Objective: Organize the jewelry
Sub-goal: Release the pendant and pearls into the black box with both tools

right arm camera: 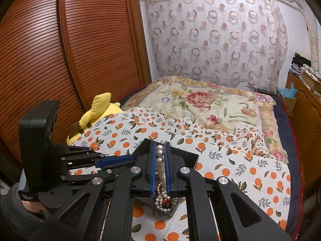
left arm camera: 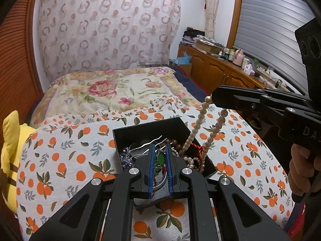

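Two grippers at work, one strand in transit.

Right gripper point(right arm camera: 160, 150): fingers point(right arm camera: 153, 160) closed on a pearl necklace point(left arm camera: 197, 124) near one end; two or three beads sit pinched between the blue pads. Strand hangs as a loop, both legs running down into the box point(left arm camera: 128, 132), lower end mixed in with the heap.

Left gripper point(left arm camera: 159, 154): fingers point(left arm camera: 150, 160) narrowly parted, poised over the box's near side, framing a green-stone piece point(left arm camera: 160, 157). Whether they touch it cannot be told; nothing appears clamped.

Box: black, open-topped, on an orange-print cloth point(left arm camera: 60, 150) spread over the bed point(left arm camera: 112, 88). Contents: silver hairpin point(left arm camera: 148, 143), purple beaded item point(left arm camera: 126, 156), dark wooden beads point(left arm camera: 174, 142), red cord point(left arm camera: 195, 146), further pearls, all loosely tangled.

Periphery: yellow plush point(left arm camera: 9, 150) at the cloth's left edge.

Step in hand, as judged: extraction of the necklace from the tangle, partway done.

Next move calls for: a slow, straight lift with the right, watching for snags on cord or hairpin; the left steadying the box or pinning the other pieces so they do not ride up; then laying the strand out on bare cloth.
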### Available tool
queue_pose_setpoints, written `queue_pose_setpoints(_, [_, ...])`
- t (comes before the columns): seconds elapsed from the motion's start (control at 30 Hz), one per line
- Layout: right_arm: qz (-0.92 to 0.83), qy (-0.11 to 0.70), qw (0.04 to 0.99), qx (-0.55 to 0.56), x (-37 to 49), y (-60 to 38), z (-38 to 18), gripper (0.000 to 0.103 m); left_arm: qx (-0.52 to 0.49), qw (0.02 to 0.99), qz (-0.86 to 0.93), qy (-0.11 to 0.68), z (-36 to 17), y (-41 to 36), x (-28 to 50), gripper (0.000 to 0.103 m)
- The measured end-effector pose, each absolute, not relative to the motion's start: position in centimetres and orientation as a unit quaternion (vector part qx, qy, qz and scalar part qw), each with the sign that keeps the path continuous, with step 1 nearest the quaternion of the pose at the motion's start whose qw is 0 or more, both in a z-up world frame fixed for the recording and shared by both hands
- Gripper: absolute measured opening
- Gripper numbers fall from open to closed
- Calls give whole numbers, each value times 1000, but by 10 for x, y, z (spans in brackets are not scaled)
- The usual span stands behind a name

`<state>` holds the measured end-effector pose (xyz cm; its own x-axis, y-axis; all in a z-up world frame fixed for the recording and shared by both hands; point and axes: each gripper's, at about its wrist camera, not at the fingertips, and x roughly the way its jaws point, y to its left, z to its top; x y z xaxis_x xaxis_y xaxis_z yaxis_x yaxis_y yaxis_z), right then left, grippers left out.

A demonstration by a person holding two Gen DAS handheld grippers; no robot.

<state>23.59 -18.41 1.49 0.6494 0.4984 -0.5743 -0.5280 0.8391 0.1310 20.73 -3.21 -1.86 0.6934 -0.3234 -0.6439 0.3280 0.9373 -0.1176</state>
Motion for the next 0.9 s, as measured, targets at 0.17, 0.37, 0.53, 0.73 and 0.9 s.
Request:
queue_pose_setpoints(0.17, [278,317,906,-32,238,-184,10,10,-3,919,-174,354,-24,-32,211,9])
queue_pose_setpoints(0.37, [274,319,907,-30,233,-192,5,12,-2,920,-174,353,-25,-31,208,10])
queue_pose_setpoints(0.53, [272,313,909,-38,210,-203,-6,12,6,923,-173,344,-28,-29,192,20])
queue_pose_setpoints(0.73, [269,320,908,-43,177,-218,-32,13,27,927,-172,333,-32,-32,161,31])
queue_pose_setpoints(0.9, [267,330,905,-40,159,-227,-51,16,36,926,-177,332,-37,-32,142,41])
